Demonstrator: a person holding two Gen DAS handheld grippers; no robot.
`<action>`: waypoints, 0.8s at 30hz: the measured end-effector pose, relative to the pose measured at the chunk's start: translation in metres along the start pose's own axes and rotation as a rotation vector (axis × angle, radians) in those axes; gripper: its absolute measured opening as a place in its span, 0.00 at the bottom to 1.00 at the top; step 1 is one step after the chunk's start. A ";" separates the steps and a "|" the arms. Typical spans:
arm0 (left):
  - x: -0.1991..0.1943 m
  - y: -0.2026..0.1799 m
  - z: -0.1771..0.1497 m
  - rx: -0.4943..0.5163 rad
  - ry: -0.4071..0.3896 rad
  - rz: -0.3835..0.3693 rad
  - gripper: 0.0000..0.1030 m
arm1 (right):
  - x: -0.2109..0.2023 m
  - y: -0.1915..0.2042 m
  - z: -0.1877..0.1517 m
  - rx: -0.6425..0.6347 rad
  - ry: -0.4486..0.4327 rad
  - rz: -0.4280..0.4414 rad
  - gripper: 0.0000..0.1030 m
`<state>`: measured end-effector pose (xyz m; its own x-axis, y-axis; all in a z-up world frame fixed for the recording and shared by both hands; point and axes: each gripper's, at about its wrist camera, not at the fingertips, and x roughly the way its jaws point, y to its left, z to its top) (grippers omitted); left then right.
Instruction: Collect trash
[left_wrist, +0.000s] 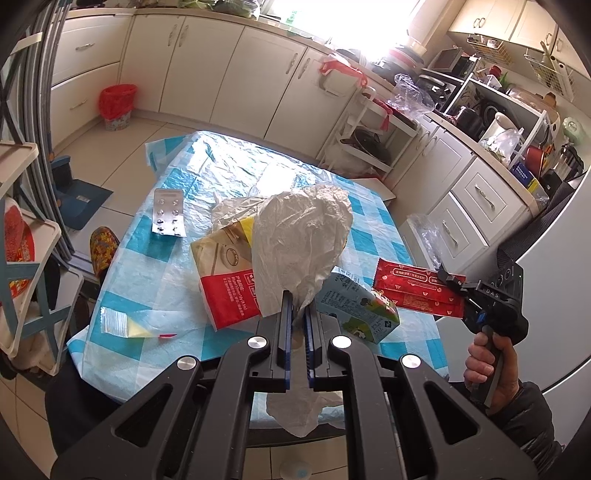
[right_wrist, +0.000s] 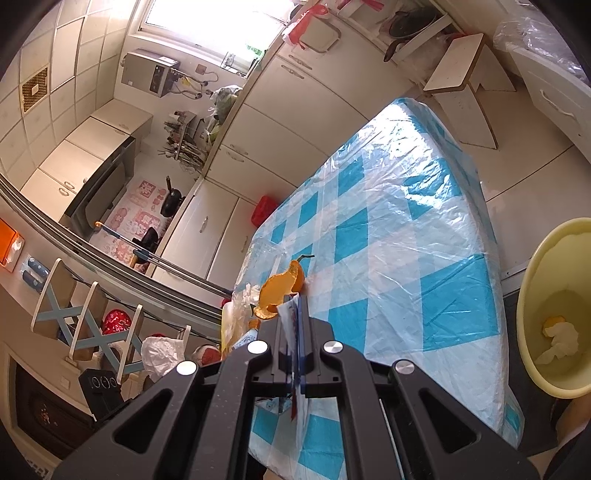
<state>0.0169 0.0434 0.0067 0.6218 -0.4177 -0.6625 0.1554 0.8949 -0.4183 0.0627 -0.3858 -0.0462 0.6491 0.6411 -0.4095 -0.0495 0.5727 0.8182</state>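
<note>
My left gripper (left_wrist: 298, 301) is shut on a crumpled white plastic bag (left_wrist: 301, 236), held above the table with the blue-checked cloth (left_wrist: 177, 192). My right gripper (left_wrist: 448, 277) is shut on a red sachet wrapper (left_wrist: 417, 286), which shows edge-on between its fingers in the right wrist view (right_wrist: 291, 319). On the table lie a red-and-cream carton (left_wrist: 227, 273), a blue-green milk carton (left_wrist: 358, 306), a blister pack (left_wrist: 168, 218), a torn foil-and-yellow wrapper (left_wrist: 123, 322) and an orange peel (right_wrist: 280, 291). A yellow bin (right_wrist: 554, 306) holding trash is at the right of the right wrist view.
Kitchen cabinets (left_wrist: 229, 74) run behind the table. A red-lined waste bin (left_wrist: 117, 106) stands on the floor at the back left. A white stool (right_wrist: 465, 81) stands past the table's far end. A shelf rack (left_wrist: 26, 258) is on the left.
</note>
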 end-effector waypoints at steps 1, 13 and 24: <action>0.000 0.000 0.000 0.000 0.000 -0.001 0.06 | -0.001 0.000 0.000 0.001 -0.001 0.001 0.03; -0.001 -0.009 -0.004 0.009 0.005 -0.006 0.06 | -0.008 -0.001 -0.001 0.005 -0.013 0.008 0.03; -0.001 -0.009 -0.003 0.008 0.005 -0.006 0.06 | -0.013 -0.002 -0.001 0.007 -0.020 0.013 0.03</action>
<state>0.0122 0.0352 0.0093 0.6174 -0.4236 -0.6629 0.1652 0.8937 -0.4172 0.0540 -0.3946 -0.0431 0.6634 0.6379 -0.3911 -0.0525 0.5611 0.8261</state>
